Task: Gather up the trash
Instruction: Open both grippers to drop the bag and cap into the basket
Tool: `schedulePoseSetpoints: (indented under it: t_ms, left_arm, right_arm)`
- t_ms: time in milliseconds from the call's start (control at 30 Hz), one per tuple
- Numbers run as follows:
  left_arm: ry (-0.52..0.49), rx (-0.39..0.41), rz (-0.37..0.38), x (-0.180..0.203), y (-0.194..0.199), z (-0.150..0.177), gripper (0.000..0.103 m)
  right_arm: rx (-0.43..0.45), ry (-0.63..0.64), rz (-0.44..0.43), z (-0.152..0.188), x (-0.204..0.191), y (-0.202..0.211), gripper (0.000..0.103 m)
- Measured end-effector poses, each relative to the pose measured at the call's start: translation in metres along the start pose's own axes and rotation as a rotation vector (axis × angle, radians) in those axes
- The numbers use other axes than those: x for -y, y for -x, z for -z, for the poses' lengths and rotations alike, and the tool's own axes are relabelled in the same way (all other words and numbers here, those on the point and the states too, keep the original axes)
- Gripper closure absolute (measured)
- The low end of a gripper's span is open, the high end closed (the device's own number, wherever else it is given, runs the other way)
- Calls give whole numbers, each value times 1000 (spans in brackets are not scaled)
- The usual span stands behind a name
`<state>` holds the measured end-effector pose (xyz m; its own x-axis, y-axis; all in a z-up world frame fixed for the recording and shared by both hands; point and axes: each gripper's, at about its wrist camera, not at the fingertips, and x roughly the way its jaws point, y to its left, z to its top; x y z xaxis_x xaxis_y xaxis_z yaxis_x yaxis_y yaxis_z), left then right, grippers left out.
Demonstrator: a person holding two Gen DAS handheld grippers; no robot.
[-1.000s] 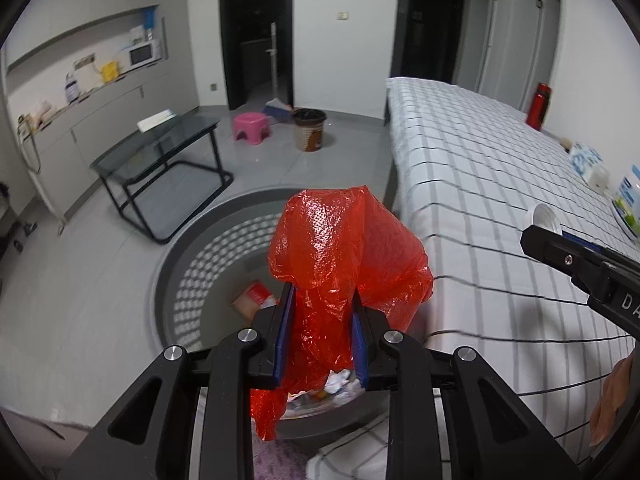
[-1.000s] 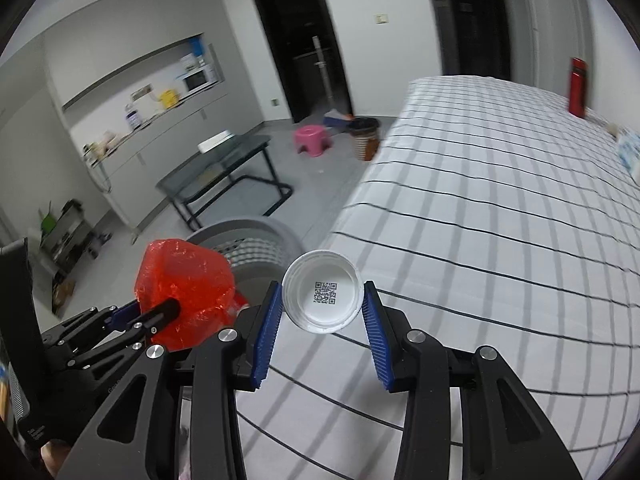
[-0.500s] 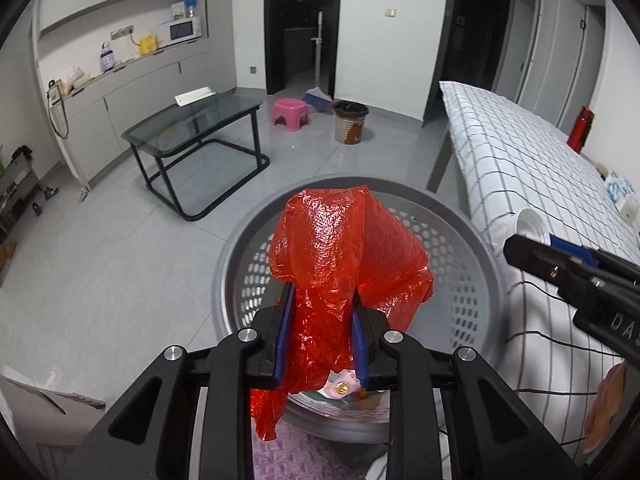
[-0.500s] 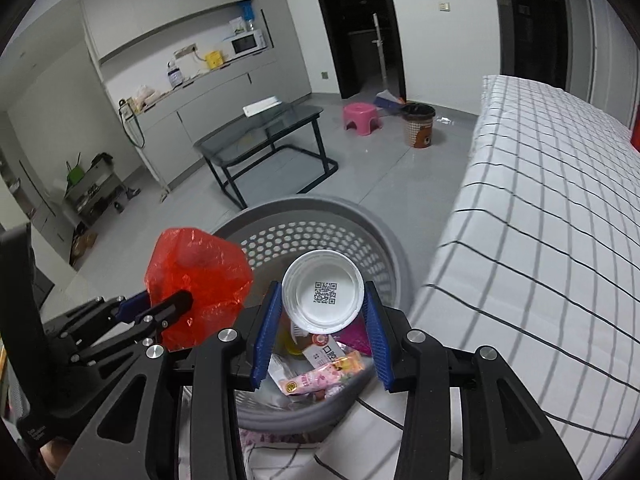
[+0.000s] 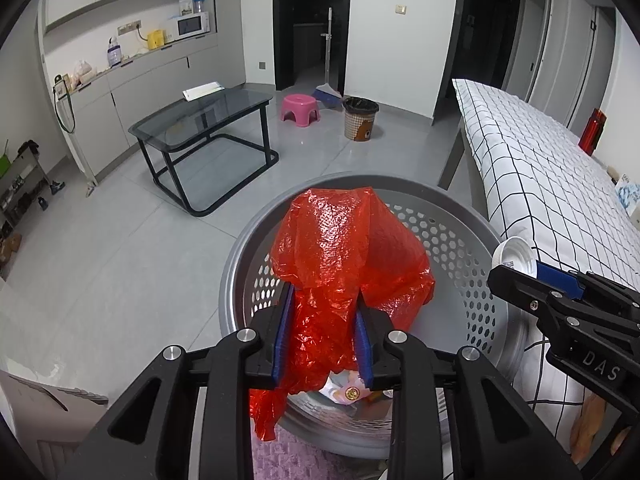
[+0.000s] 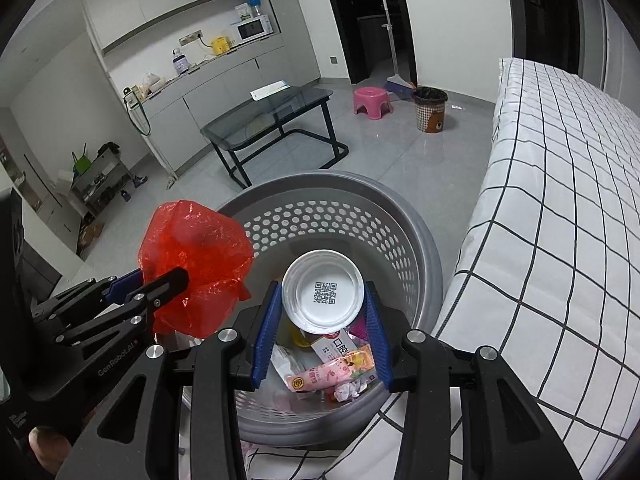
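Note:
My left gripper [image 5: 324, 320] hangs over the grey perforated basket [image 5: 240, 256] with a crumpled red plastic bag [image 5: 348, 248] between its blue pads. The jaws are opening, but the pads still press on the bag. My right gripper [image 6: 322, 294] is shut on a white plastic cup [image 6: 324, 268], whose QR-coded bottom faces the camera, above the basket [image 6: 424, 240]. Wrappers and crumpled paper [image 6: 332, 368] lie on the basket floor. In the right wrist view the left gripper [image 6: 168, 276] and red bag [image 6: 196, 256] are on the left. The cup [image 5: 514, 254] also shows in the left wrist view.
A bed with a black-and-white checked sheet [image 6: 560, 200] borders the basket on the right. A glass-topped table [image 5: 200, 120], pink stool [image 5: 300, 106] and small lined bin [image 5: 360, 118] stand across the grey floor. A purple mat [image 5: 288, 456] lies under the basket.
Both grippers swung from beside and over the bed to above the basket, each still holding its item. The basket floor and its trash came into view.

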<state>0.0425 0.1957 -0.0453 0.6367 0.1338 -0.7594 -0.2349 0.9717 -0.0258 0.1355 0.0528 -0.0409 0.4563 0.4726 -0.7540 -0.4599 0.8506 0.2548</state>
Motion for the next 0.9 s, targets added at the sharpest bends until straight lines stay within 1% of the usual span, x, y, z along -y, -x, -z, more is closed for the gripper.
schedulePoseSetpoints:
  t_ms: [233,333,367,400,433,467,567,833,900]
  left_arm:
    - [2,-2,-2,-1,-1,-1,73]
    - [6,-4,-9,-1,0,0,63]
    - [9,-4,-12,-2,0,0,53]
    - [13,1,-17,-3,1,-1,42]
    - [17,8,-21,-3,2,-1,39]
    - [19,14,-25,-4,4,-1,37]
    - [21,12,-30,-6,5,-1,36]
    - [30,21,-49,-6,10,-2,27]
    - [32,24,-55,-8,11,-2,22]
  right_arm:
    - [4,4,-3,4,0,2,63]
    - [9,4,-4,6,0,5,63]
    - [9,3,-3,6,0,5,62]
    - [11,4,-1,6,0,6,55]
    - [13,4,0,7,0,7,52]
    - [21,4,0,7,0,8,48]
    - [31,6,4,7,-1,10,47]
    - [31,2,12,8,-1,10,47]
    - [29,-1,13,8,0,10,47]
